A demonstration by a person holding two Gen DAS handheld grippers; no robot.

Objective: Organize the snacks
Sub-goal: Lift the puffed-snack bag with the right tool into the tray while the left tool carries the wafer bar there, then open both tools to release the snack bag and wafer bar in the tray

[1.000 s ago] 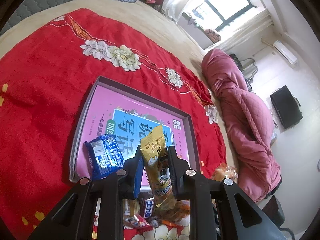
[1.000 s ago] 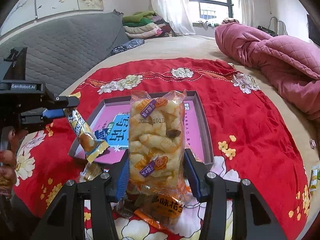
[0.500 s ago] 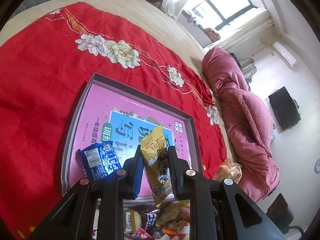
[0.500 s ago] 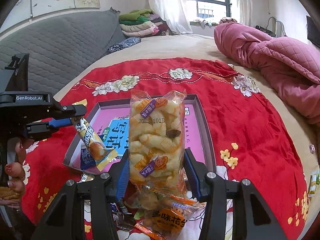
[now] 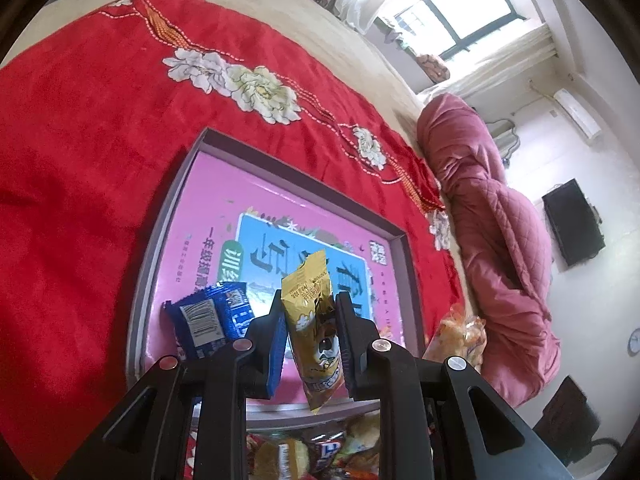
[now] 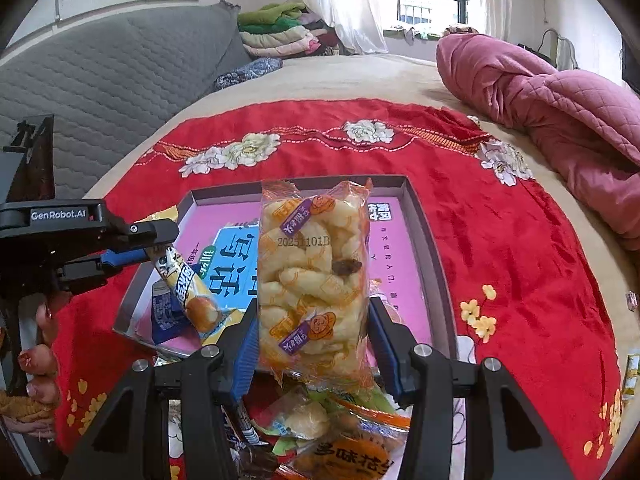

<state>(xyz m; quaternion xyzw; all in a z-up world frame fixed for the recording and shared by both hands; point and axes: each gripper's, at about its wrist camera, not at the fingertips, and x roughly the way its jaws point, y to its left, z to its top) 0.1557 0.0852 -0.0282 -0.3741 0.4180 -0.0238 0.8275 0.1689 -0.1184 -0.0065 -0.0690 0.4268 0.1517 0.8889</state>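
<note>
Here the left gripper (image 5: 308, 332) clamps a yellow snack packet (image 5: 314, 320) over the tray (image 5: 160, 240) – a blue packet (image 5: 208, 316) lies at nine o'clock – while the right gripper (image 6: 312, 340) pinches a clear puff bag (image 6: 312, 280).

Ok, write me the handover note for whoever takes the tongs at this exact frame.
Left tongs: shut on the yellow snack bar, held above the near end of the tray.
Right tongs: shut on the clear bag of puffs, over the tray's near edge.
Done: one blue packet lies in the tray.
Left: set both held snacks down in the tray, then clear the pile of loose snacks on the red cloth just in front of it.
</note>
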